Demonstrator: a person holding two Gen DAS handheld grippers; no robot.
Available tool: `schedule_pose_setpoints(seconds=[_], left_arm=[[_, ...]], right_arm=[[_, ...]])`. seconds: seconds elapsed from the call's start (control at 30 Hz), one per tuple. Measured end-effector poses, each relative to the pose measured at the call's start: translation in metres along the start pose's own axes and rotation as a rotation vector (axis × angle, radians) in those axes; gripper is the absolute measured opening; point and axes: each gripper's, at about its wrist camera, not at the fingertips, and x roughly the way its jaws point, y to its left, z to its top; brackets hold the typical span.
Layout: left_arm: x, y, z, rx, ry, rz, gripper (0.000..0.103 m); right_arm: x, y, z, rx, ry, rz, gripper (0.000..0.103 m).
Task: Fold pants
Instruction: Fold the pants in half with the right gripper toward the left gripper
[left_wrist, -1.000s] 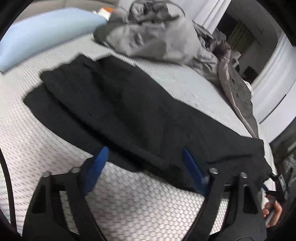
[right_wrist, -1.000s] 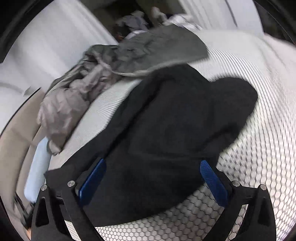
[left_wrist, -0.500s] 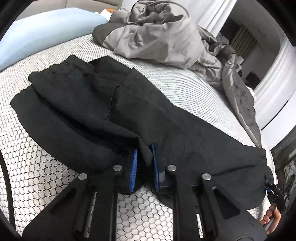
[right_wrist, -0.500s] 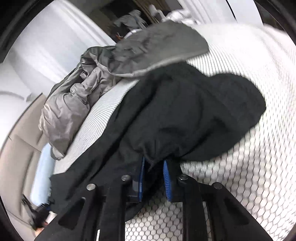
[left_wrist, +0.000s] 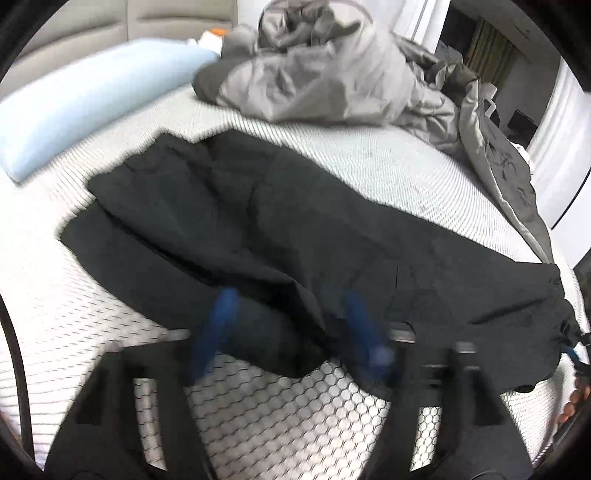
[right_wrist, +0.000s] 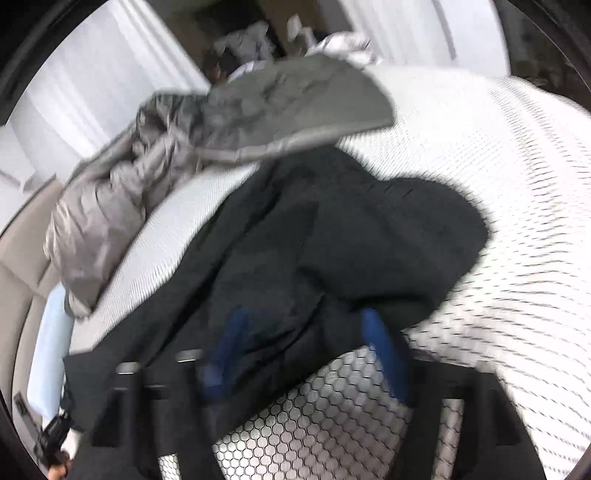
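My left gripper (left_wrist: 291, 325) and right gripper (right_wrist: 306, 350) have both just been opening and now stand wide, gripping nothing, with cloth lying loose between the pads. The black pants (left_wrist: 295, 229) lie stretched across the white mattress (left_wrist: 295, 413), near a grey duvet (left_wrist: 325, 74).

Mattress (left_wrist: 388, 173) with white honeycomb cover was seen; grey duvet (left_wrist: 325, 74) bunched on it, blue pillow (left_wrist: 88, 99) beside padded headboard (left_wrist: 110, 22).
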Motion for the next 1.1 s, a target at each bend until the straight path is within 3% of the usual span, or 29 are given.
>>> schedule_pose_setpoints(seconds=[0.1, 0.13, 0.23, 0.33, 0.5, 0.63, 0.73, 0.9, 0.97, 1.0, 1.03, 1.1], left_arm=[[-0.026, -0.01, 0.008, 0.066, -0.056, -0.02, 0.091], [-0.03, -0.014, 0.011, 0.079, -0.063, -0.039, 0.1], [-0.029, -0.037, 0.026, 0.153, -0.052, -0.152, 0.102], [-0.002, -0.071, 0.05, 0.283, 0.023, -0.2, 0.102], [0.062, -0.12, 0.077, 0.581, 0.15, -0.123, 0.098], [0.099, -0.139, 0.074, 0.828, 0.291, -0.123, 0.098], [0.121, -0.146, 0.06, 0.996, 0.345, -0.063, 0.098], [0.146, -0.145, 0.059, 1.034, 0.465, -0.099, 0.098], [0.151, -0.143, 0.06, 1.013, 0.504, -0.138, 0.089], [0.151, -0.143, 0.061, 0.996, 0.525, -0.172, 0.075], [0.149, -0.142, 0.062, 0.983, 0.527, -0.197, 0.054], [0.144, -0.143, 0.062, 0.99, 0.493, -0.205, 0.03]], right_arm=[[-0.021, 0.002, -0.001, -0.007, -0.052, -0.01, 0.087], [-0.025, 0.004, -0.001, -0.015, -0.061, -0.004, 0.09], [-0.038, 0.016, 0.002, -0.061, -0.114, 0.02, 0.099], [-0.043, 0.026, 0.002, -0.1, -0.124, 0.054, 0.1], [-0.037, 0.041, -0.001, -0.161, -0.09, 0.074, 0.1], [-0.035, 0.044, 0.0, -0.199, -0.086, 0.051, 0.1], [-0.032, 0.042, 0.003, -0.18, -0.084, 0.052, 0.1], [-0.025, 0.044, 0.003, -0.187, -0.071, 0.044, 0.1], [-0.023, 0.046, 0.002, -0.196, -0.067, 0.039, 0.1], [-0.022, 0.046, 0.002, -0.197, -0.065, 0.037, 0.1], [-0.022, 0.047, 0.002, -0.196, -0.064, 0.034, 0.1], [-0.021, 0.047, 0.002, -0.196, -0.063, 0.032, 0.1]])
